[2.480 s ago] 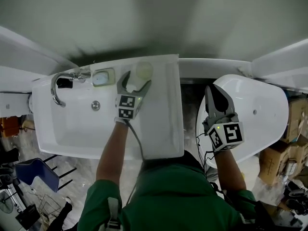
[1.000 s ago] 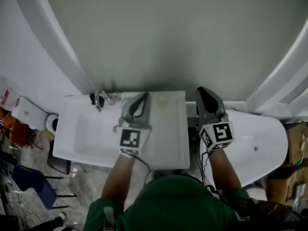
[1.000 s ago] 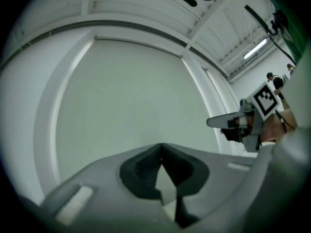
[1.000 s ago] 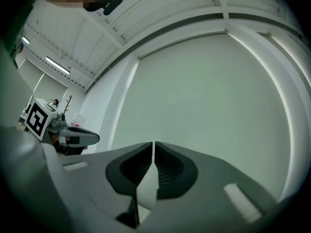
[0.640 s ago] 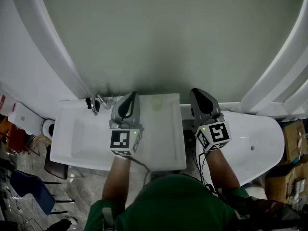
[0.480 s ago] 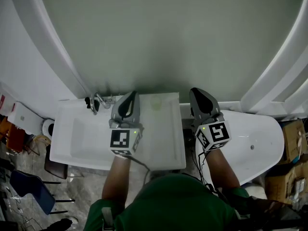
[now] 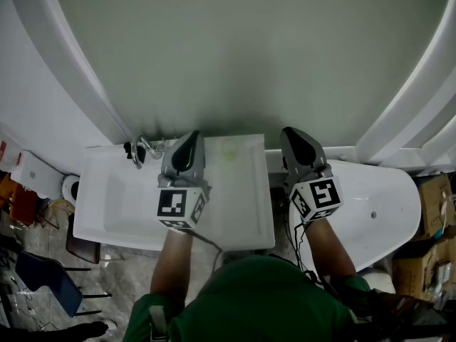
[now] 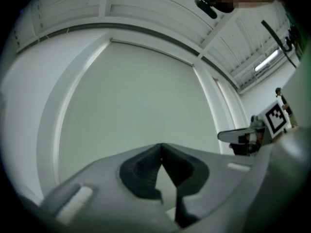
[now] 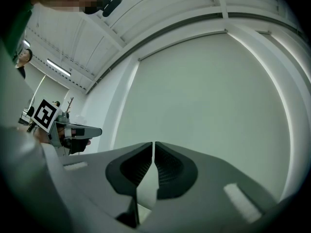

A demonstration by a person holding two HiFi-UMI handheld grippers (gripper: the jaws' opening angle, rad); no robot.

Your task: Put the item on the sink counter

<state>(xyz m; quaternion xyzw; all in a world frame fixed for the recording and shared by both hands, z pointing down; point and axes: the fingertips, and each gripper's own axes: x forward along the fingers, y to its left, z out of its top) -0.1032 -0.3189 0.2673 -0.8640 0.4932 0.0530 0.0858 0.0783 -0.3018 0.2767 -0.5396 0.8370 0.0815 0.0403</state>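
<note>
The item, a pale round thing (image 7: 229, 147), rests on the white sink counter (image 7: 244, 206) at its back edge, beside the wall. My left gripper (image 7: 192, 135) hovers just left of it, apart from it, shut and empty. In the left gripper view the left gripper (image 8: 161, 145) has its jaws meeting at the tips against the bare green-grey wall. My right gripper (image 7: 291, 132) is held past the counter's right end, over the gap to the bathtub. In the right gripper view the right gripper (image 9: 153, 143) is shut with nothing between its pads.
A chrome faucet (image 7: 140, 149) stands at the basin's back left. A white bathtub (image 7: 381, 201) lies to the right, with cardboard boxes (image 7: 436, 191) beyond it. A blue chair (image 7: 39, 280) and clutter sit on the floor at left. The green-grey wall (image 7: 235, 48) rises straight ahead.
Earlier my left gripper stood open around the pale item at the counter's back; now it is shut, empty and drawn to the left, with the item left on the counter. The right gripper has stayed put.
</note>
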